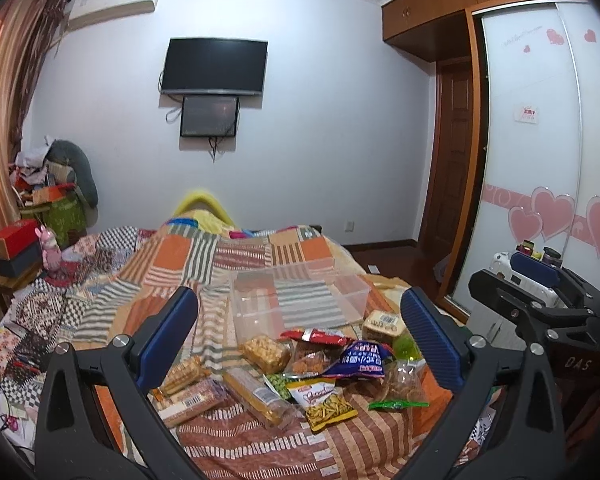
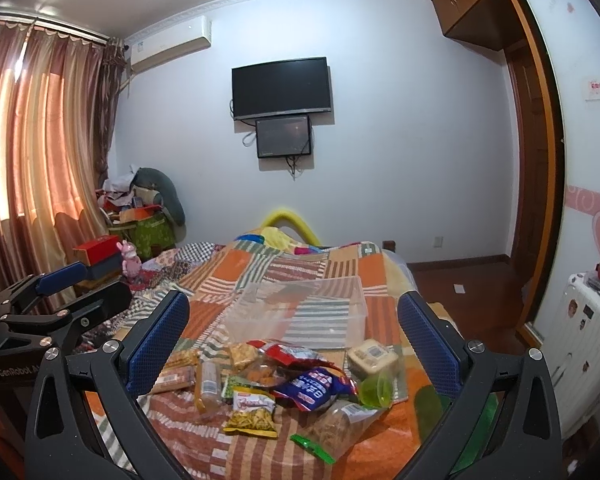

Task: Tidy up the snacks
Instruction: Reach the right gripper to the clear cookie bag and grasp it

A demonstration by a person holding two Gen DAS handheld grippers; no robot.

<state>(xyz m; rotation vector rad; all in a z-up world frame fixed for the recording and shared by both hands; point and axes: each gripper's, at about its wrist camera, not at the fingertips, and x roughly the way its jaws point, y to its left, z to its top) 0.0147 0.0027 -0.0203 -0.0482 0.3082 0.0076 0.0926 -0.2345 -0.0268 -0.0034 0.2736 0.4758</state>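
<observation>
A pile of snacks lies on the patchwork bedspread (image 1: 236, 256): a yellow chip bag (image 1: 326, 402) (image 2: 254, 412), a blue bag (image 1: 360, 360) (image 2: 316, 386), a red bag (image 1: 316, 336) (image 2: 288, 350), a long biscuit pack (image 1: 256, 398) (image 2: 208, 384), a green jelly cup (image 1: 406, 346) (image 2: 376, 390) and a clear bag with a green clip (image 1: 400, 384) (image 2: 336, 426). Just beyond them stands a clear plastic box (image 1: 256, 300) (image 2: 356, 292) with nothing in it. My left gripper (image 1: 299, 294) (image 2: 84, 286) hovers open above the pile. Beside it, my right gripper (image 2: 293, 298) (image 1: 512, 280) is open and holds nothing.
A tan tub of cakes (image 1: 384, 322) sits at the pile's right. The bed's right edge drops to a wooden floor (image 2: 460, 280). A white suitcase (image 2: 580, 344) stands by the wardrobe. Boxes and a pink toy (image 1: 50, 248) crowd the left side.
</observation>
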